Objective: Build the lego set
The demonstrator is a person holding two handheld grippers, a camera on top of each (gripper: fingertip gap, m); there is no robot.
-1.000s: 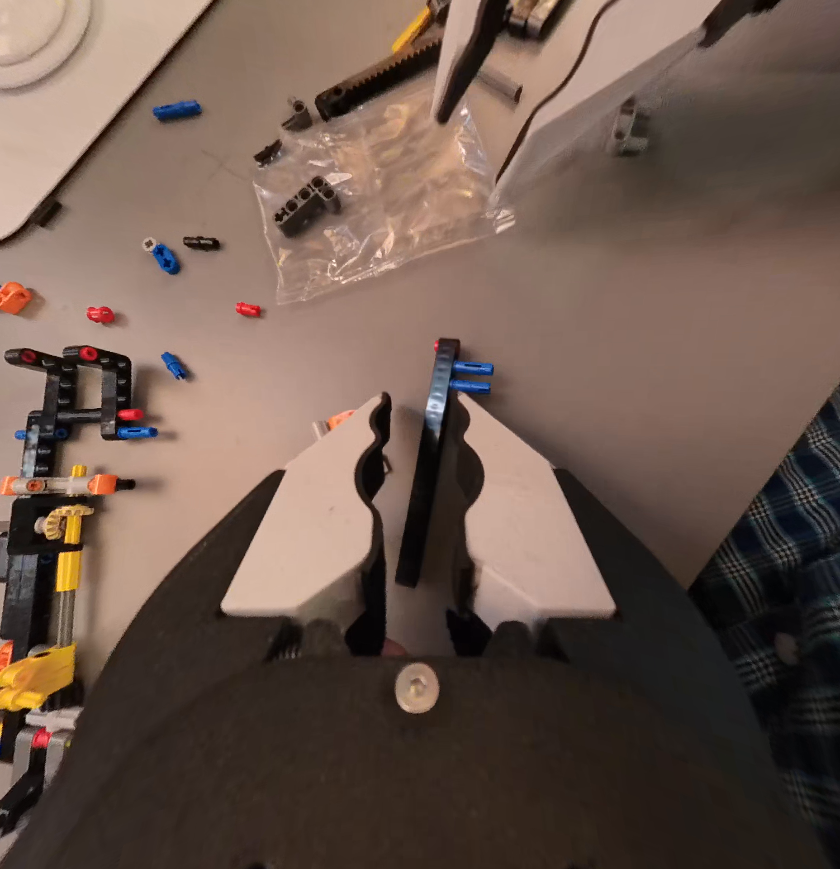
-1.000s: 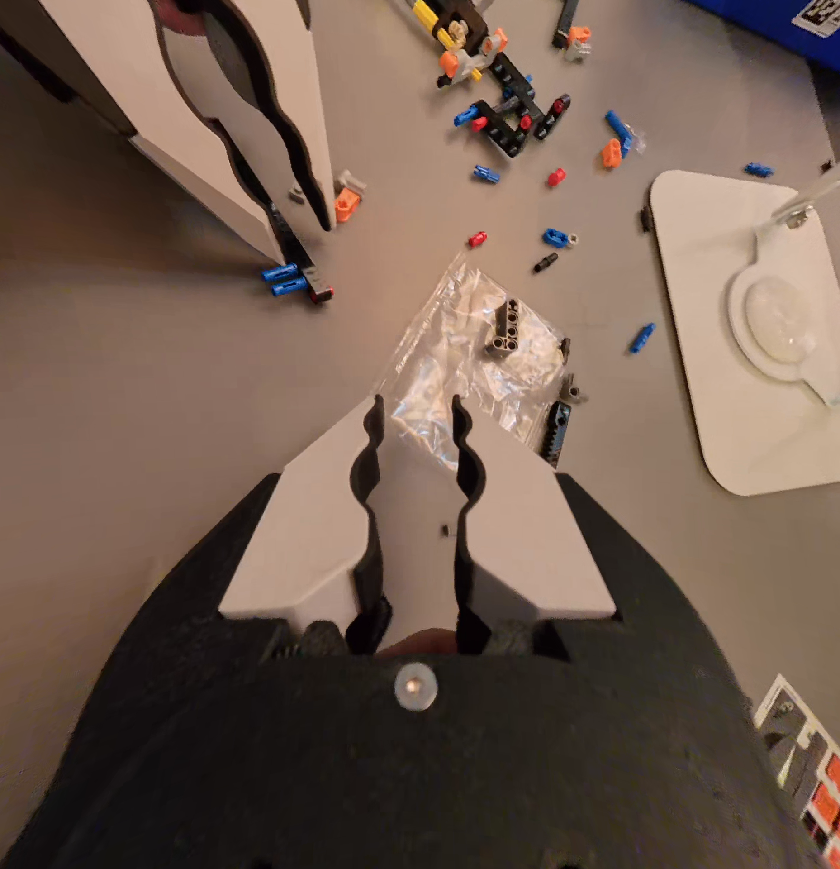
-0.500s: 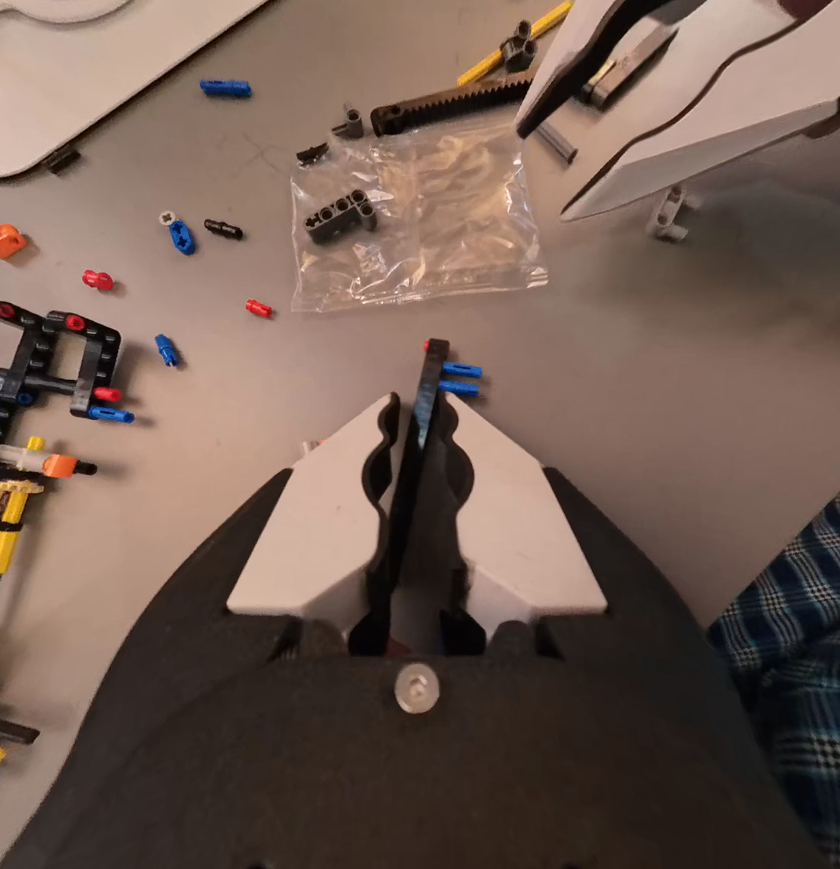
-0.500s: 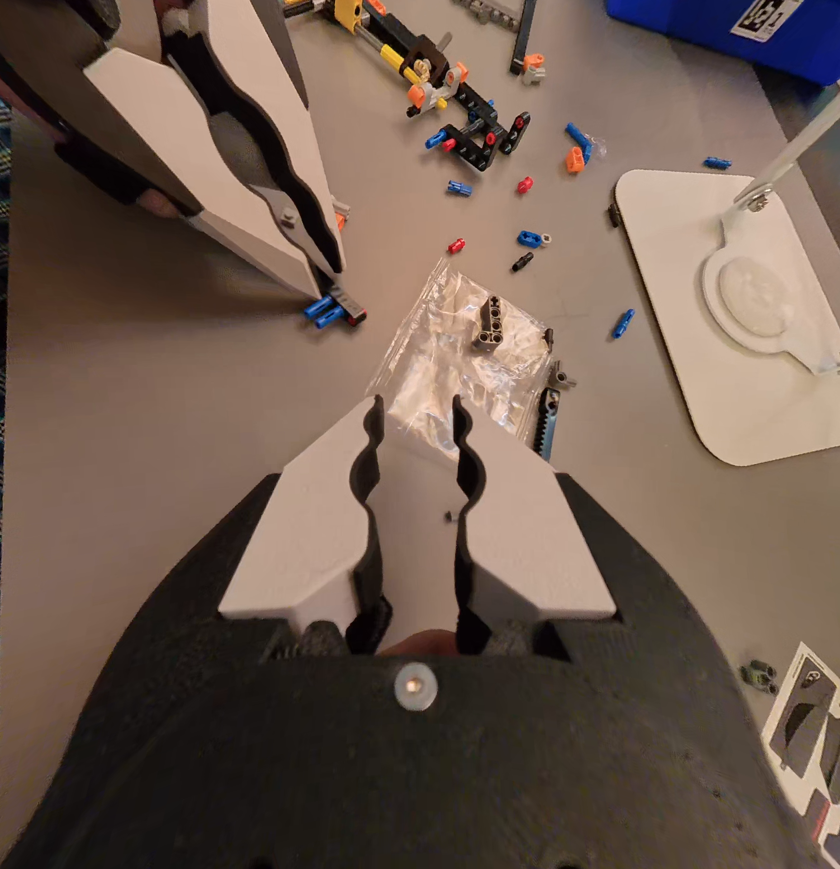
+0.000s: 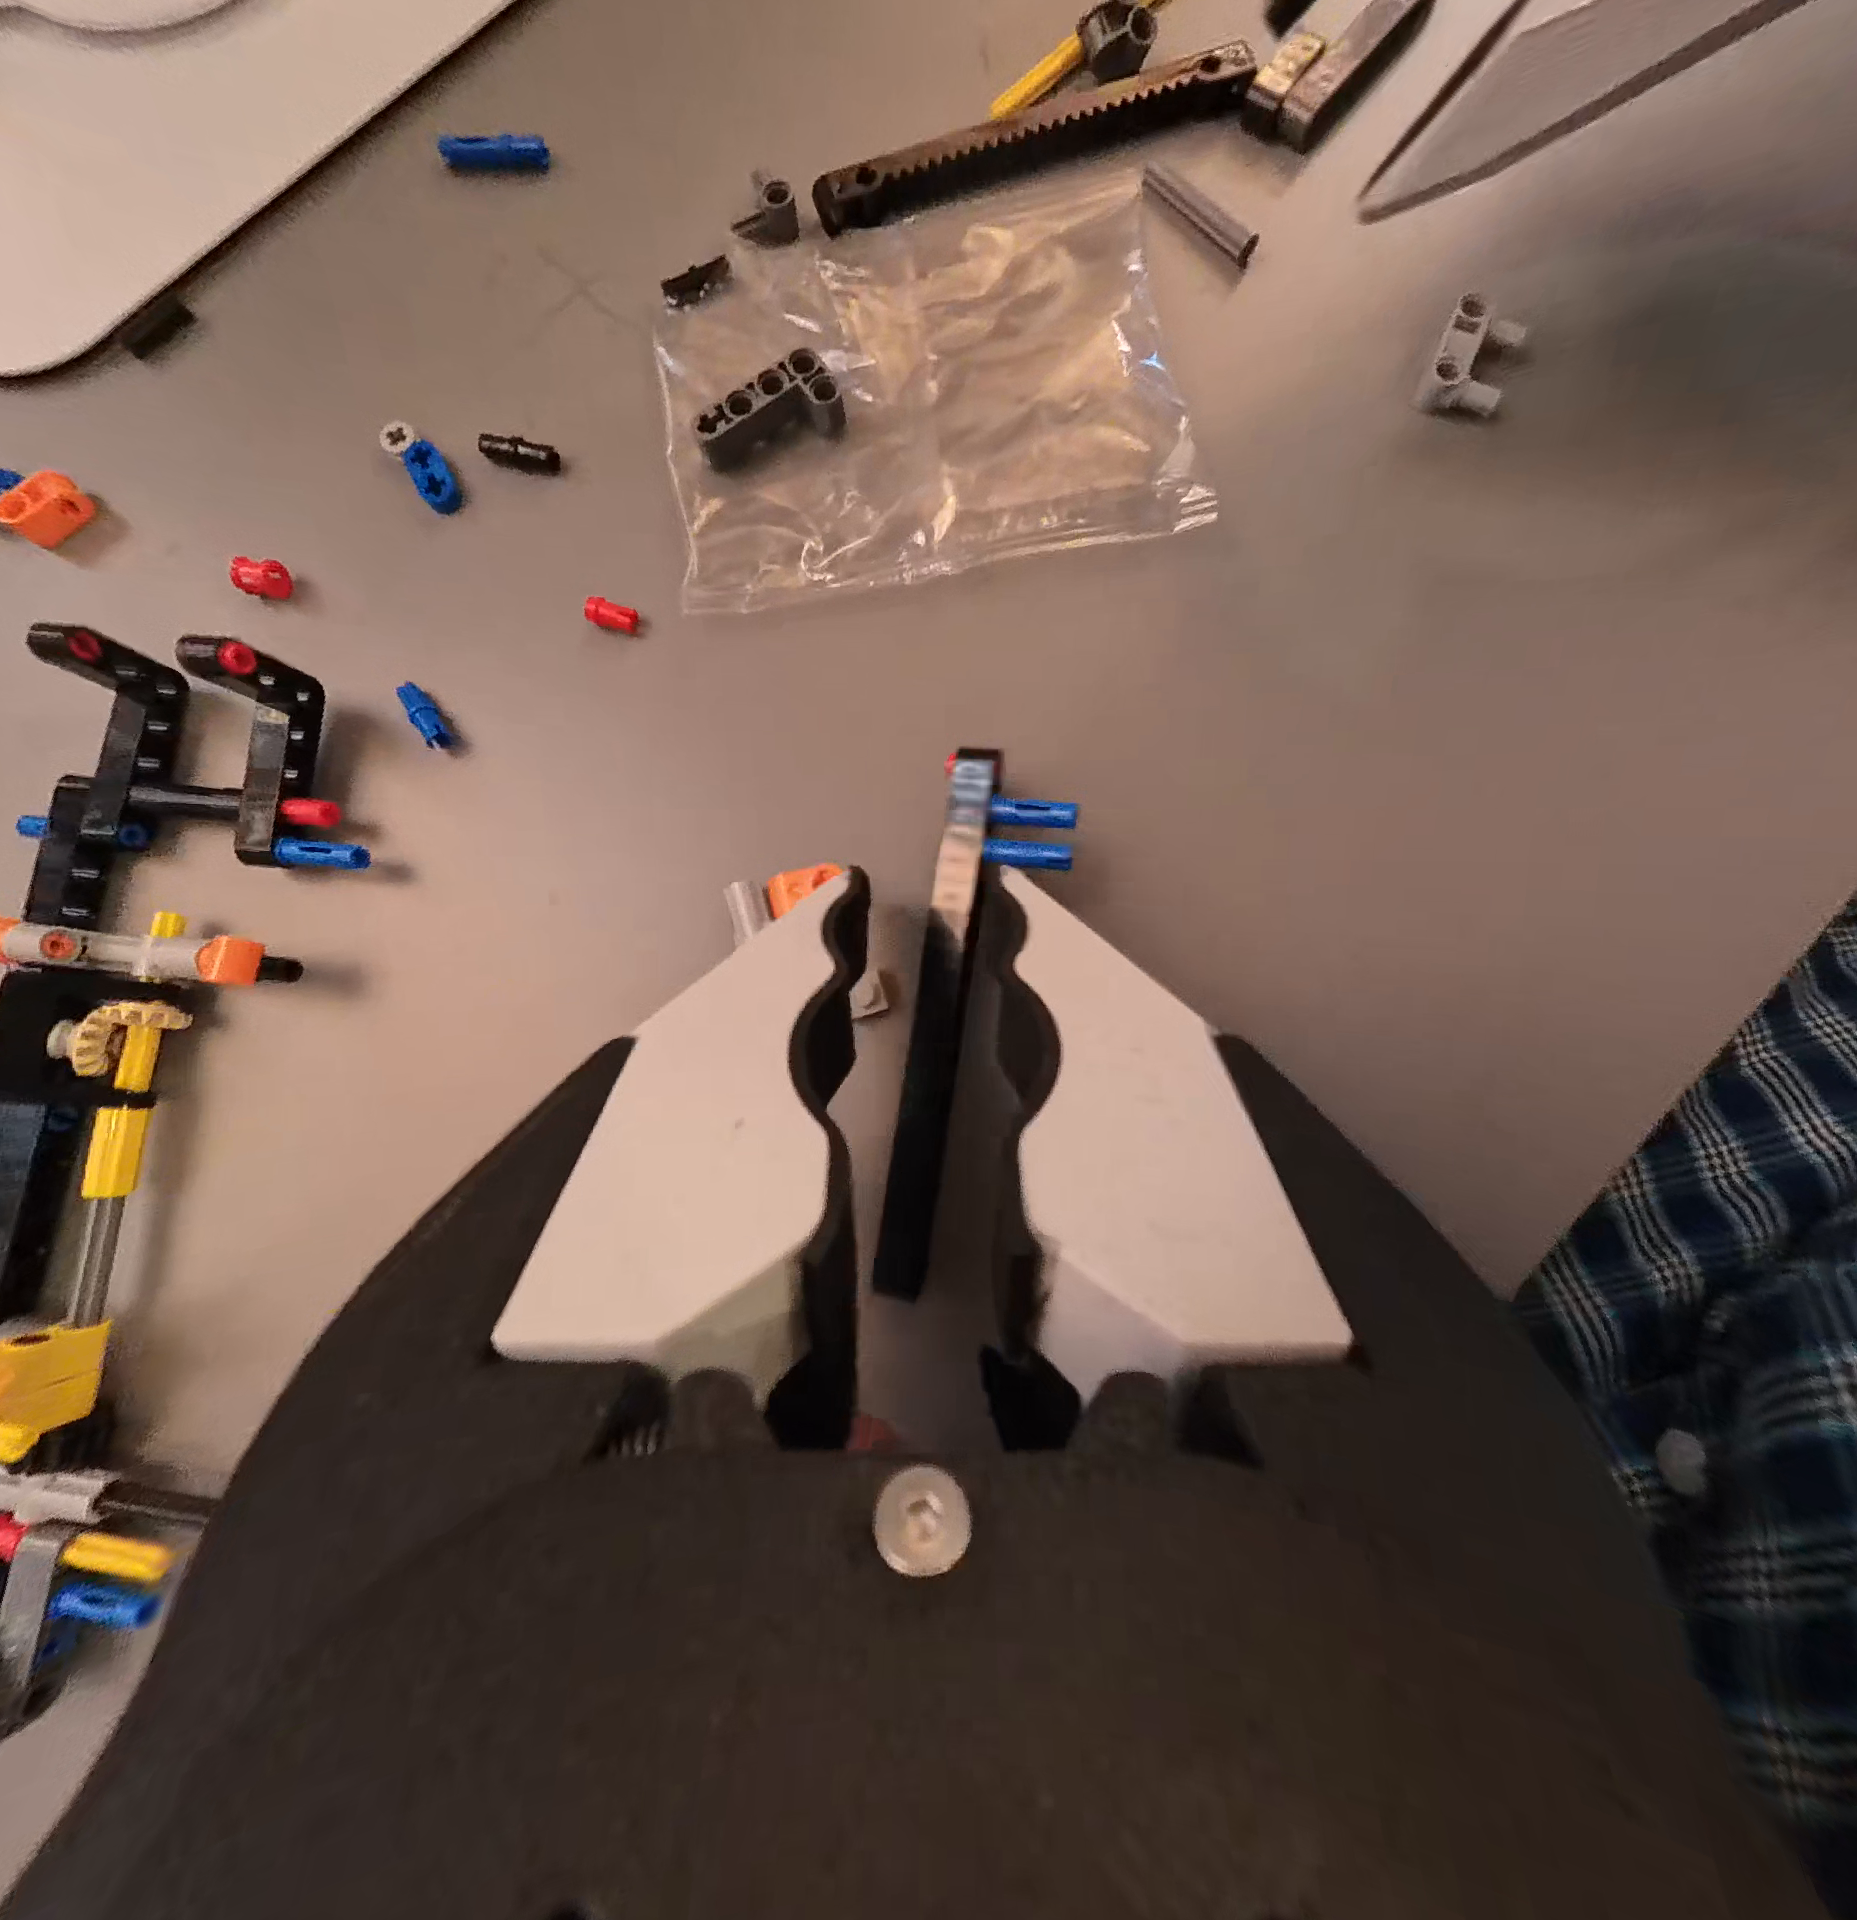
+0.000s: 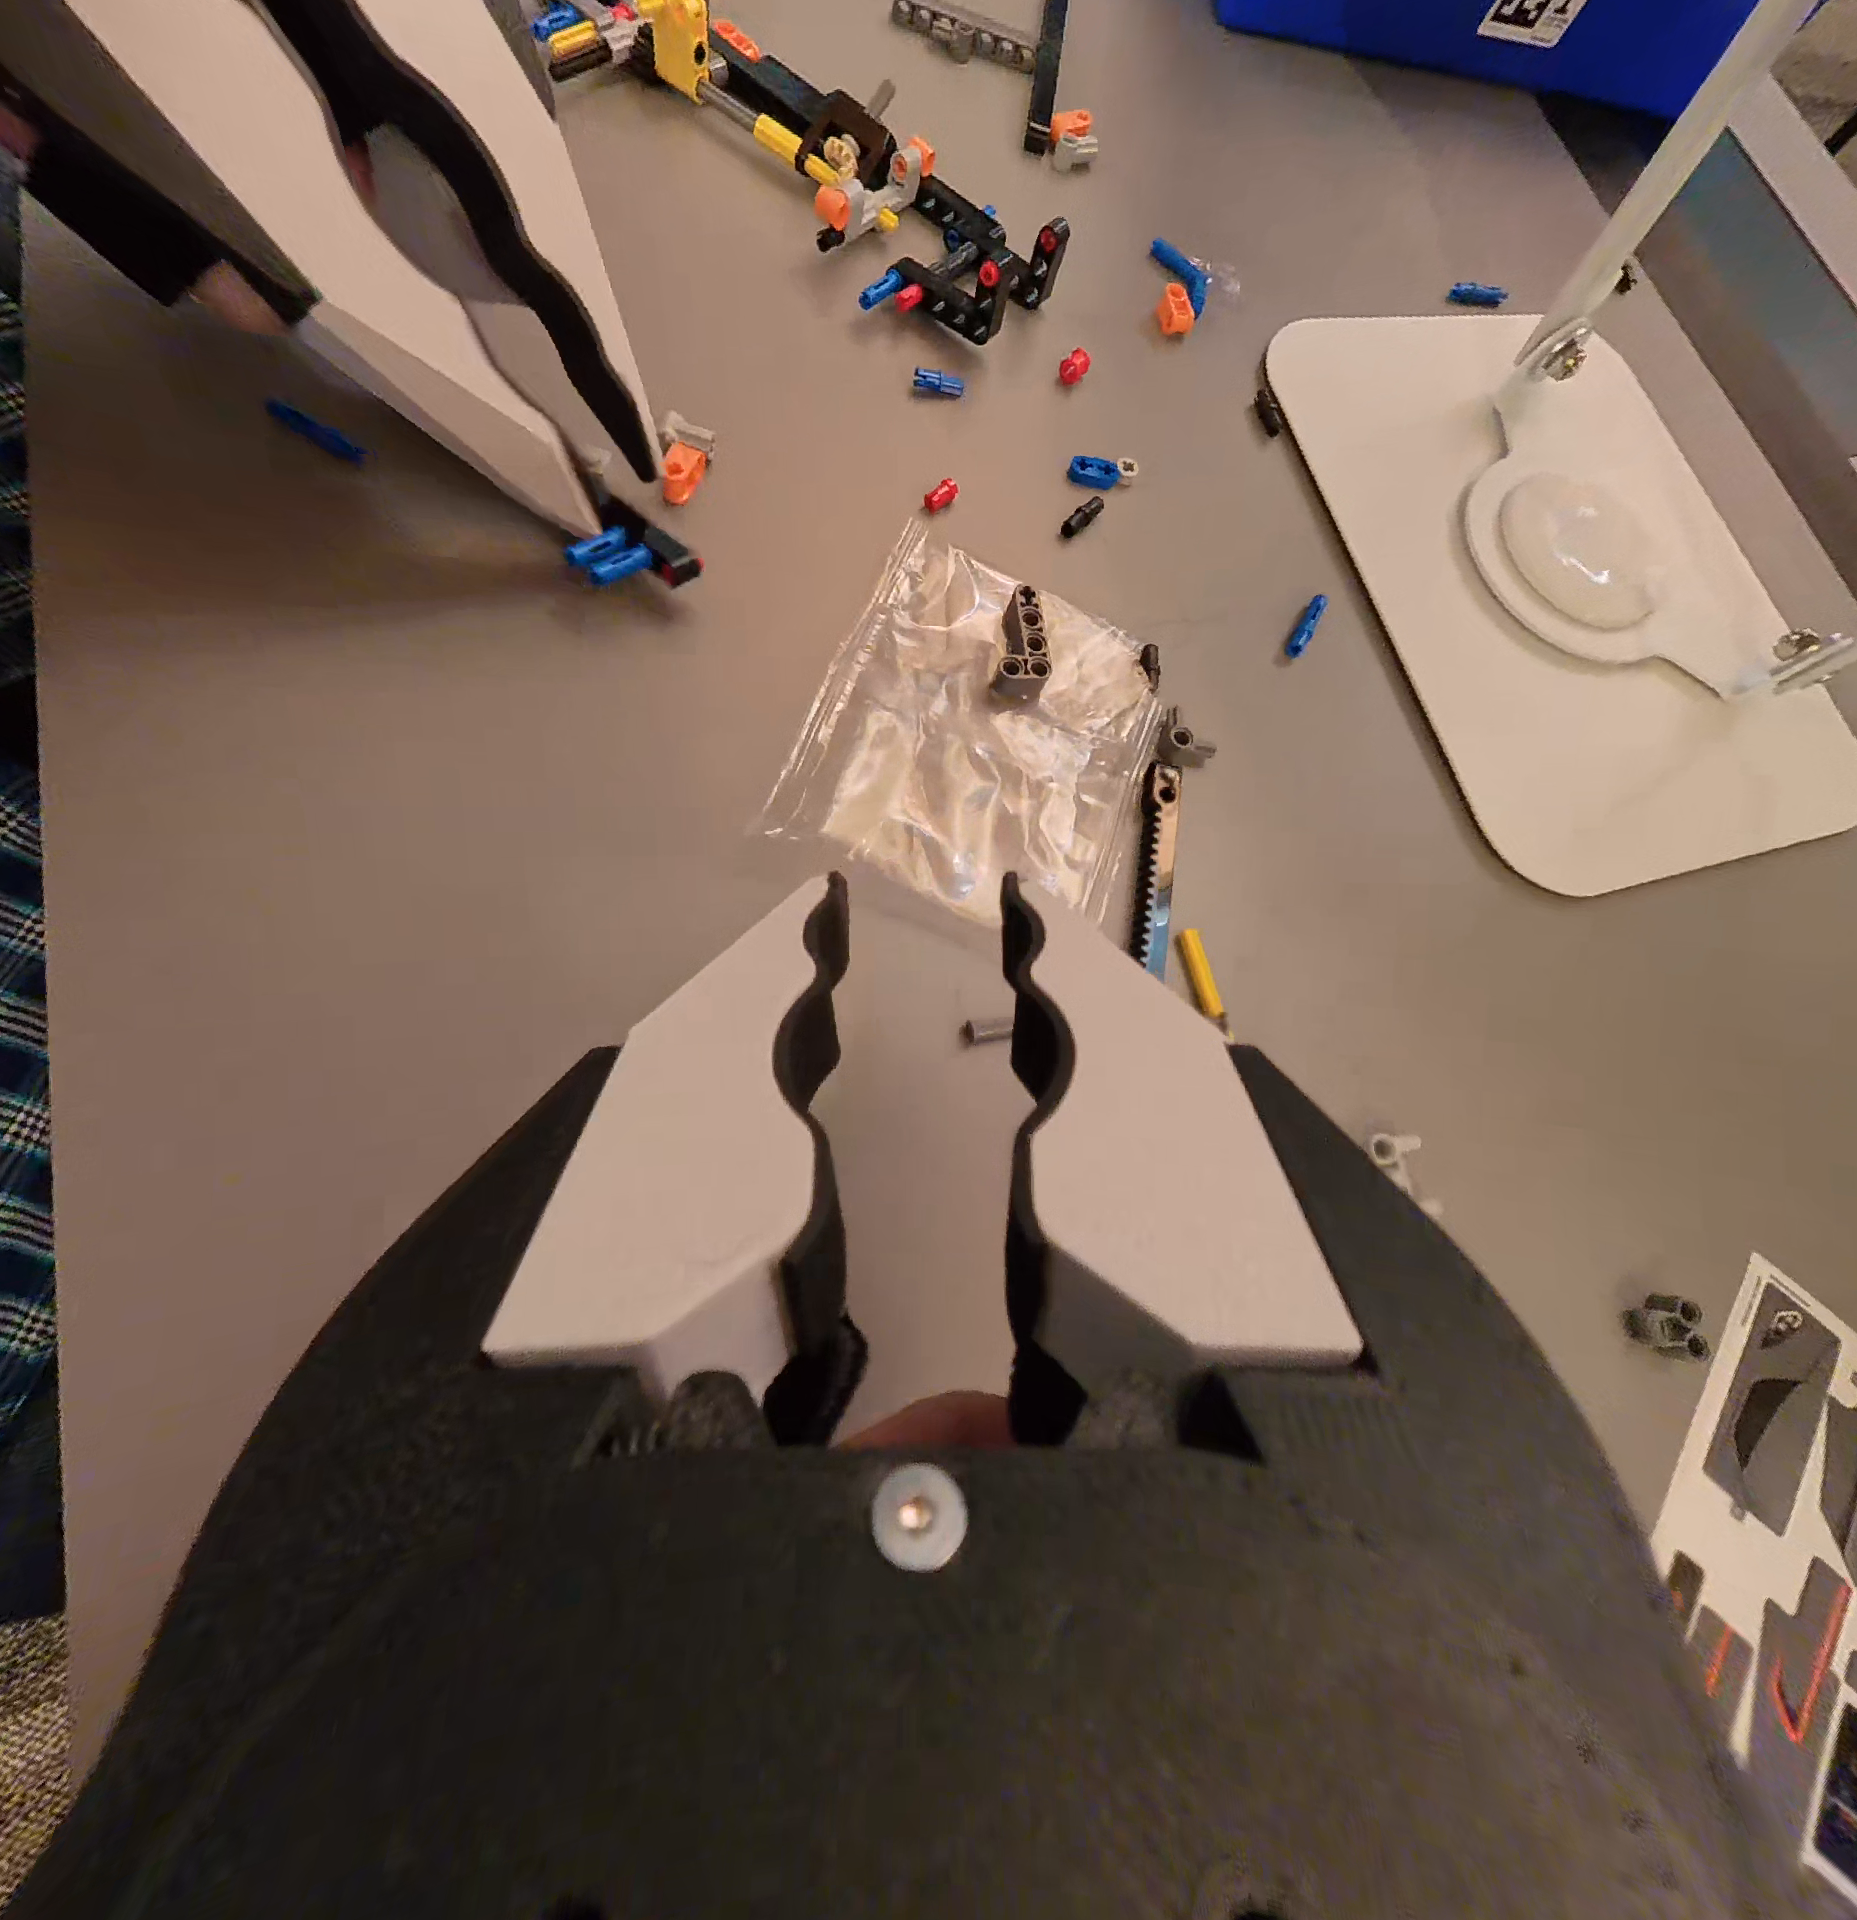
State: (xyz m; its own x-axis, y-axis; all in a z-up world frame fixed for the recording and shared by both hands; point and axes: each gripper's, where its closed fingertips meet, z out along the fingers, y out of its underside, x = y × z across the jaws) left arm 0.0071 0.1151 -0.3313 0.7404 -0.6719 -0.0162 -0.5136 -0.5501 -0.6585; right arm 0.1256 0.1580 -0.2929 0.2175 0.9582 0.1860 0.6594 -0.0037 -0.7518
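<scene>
From the left wrist, the left tool (image 5: 929, 894) stands partly open, the long black studless plastic beam (image 5: 929, 1039) leaning on its right finger, two blue pins (image 5: 1030, 831) jutting clear for mating. From the right wrist, the right tool (image 6: 919, 883) gapes empty above the crinkled clear bag (image 6: 965, 758), just ahead on the grey tabletop (image 6: 384, 779).

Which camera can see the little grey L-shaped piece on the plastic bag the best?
The left wrist view: the grey L-shaped piece lies unblocked on the clear bag, its holes easy to see. The right wrist view also shows it, smaller and farther off.
</scene>
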